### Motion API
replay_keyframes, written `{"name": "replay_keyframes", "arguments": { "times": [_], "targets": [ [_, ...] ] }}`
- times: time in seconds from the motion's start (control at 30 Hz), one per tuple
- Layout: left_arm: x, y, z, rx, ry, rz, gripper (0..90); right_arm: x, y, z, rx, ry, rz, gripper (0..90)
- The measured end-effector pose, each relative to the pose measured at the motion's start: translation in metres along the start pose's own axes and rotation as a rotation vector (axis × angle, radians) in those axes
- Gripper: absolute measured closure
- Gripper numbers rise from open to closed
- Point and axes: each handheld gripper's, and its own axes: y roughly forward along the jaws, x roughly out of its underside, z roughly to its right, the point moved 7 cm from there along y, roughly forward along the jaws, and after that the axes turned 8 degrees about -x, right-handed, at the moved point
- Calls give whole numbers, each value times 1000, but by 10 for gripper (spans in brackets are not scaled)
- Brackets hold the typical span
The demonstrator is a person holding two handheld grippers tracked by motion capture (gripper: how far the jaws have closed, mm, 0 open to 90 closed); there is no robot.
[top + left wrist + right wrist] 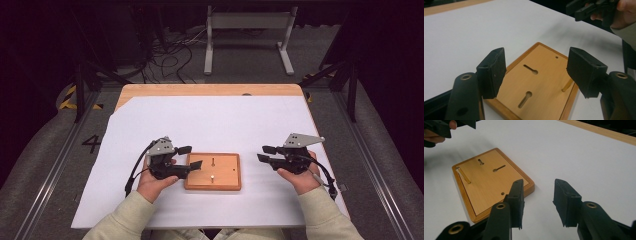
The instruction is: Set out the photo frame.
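One flat rectangular wooden board (212,171) with a raised rim lies on the white sheet (210,120) in the high view, between two grippers: the left gripper (190,157) reaches over its left edge, the right gripper (264,154) hangs beside its right. Both are spread, holding nothing. Two keyhole slots (525,99) and one upright wooden peg (567,85) appear between the jaws in the left gripper view. One small round hole (502,193) sits near the left jaw in the right gripper view.
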Motion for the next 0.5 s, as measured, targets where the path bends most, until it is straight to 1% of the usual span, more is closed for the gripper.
{"name": "replay_keyframes", "arguments": {
  "times": [0.07, 0.1, 0.13, 0.2, 0.5],
  "targets": [
    [3, 6, 6, 17, 25, -20, 321, 0, 0, 0, 0, -3, 0, 609],
    [5, 9, 9, 25, 26, -28, 321, -1, -1, 0, -1, -4, 3, 609],
    [5, 9, 9, 25, 26, -28, 322, -1, -1, 0, -1, -4, 3, 609],
    [8, 14, 15, 45, 34, -43, 330, -1, -1, -1, -1, -3, 3, 609],
    [17, 24, 30, 109, 75, -77, 379, -1, -1, -1, -2, -3, 4, 607]
  ]
}}
